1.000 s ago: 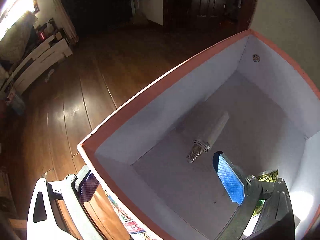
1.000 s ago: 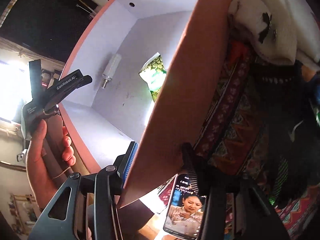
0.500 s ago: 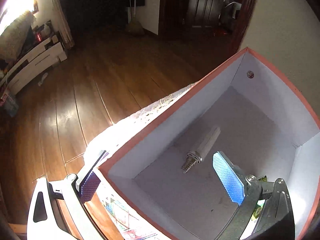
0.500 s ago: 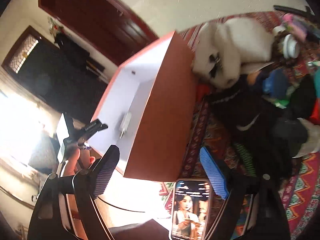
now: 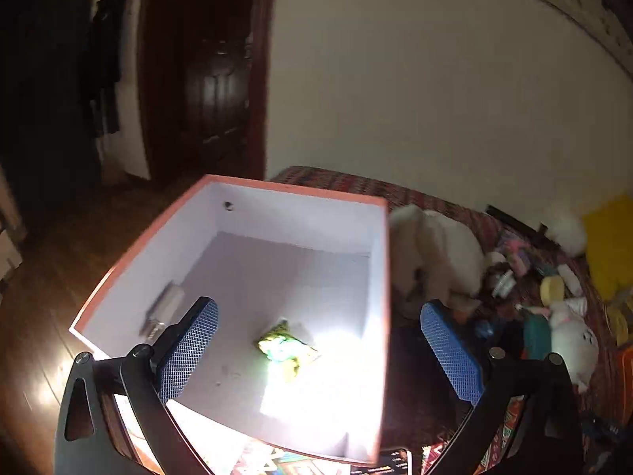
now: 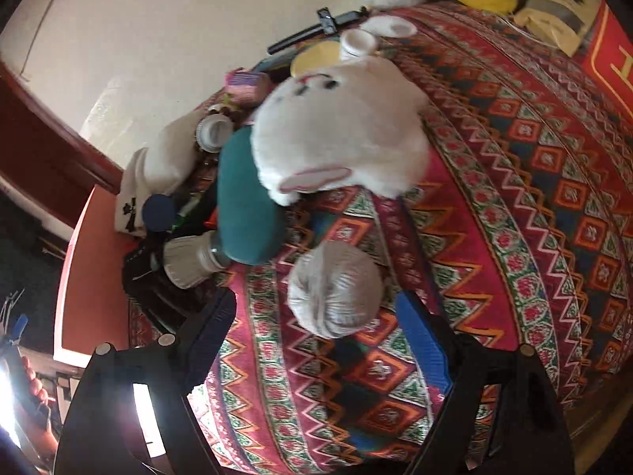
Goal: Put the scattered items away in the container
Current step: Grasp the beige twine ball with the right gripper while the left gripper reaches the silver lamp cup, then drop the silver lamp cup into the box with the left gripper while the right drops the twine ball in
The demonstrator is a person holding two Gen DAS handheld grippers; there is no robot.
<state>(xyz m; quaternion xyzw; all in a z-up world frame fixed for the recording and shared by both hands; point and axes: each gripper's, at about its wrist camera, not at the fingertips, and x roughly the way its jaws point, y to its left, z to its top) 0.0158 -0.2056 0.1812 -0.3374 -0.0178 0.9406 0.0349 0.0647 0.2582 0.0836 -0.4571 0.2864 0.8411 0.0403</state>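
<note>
The orange box (image 5: 138, 253) with a white inside holds a blurred light bulb (image 5: 164, 310) and a green-yellow snack packet (image 5: 287, 346). My left gripper (image 5: 320, 350) hangs open and empty above it, the box's right wall running between its fingers. In the right wrist view my right gripper (image 6: 316, 340) is open and empty over the patterned red cloth (image 6: 514, 198). A grey ribbed ball (image 6: 334, 289) lies just ahead between its fingertips, untouched. Behind the ball lie a white plush bunny (image 6: 340, 130), a teal cylinder (image 6: 247, 198) and a pale bulb-like item (image 6: 190, 261).
The box's orange wall (image 6: 83, 269) stands left of the pile, with a hand on the other gripper (image 6: 23, 376) beside it. More toys, jars and dark clothes crowd the cloth near the wall. A phone (image 5: 389, 463) lies by the box. Wooden floor (image 5: 39, 277) is beyond.
My left gripper rose and swung right, from straddling the box's left rim to over its middle. My right gripper left the box wall, opened wider and swung over the cloth to the grey ball.
</note>
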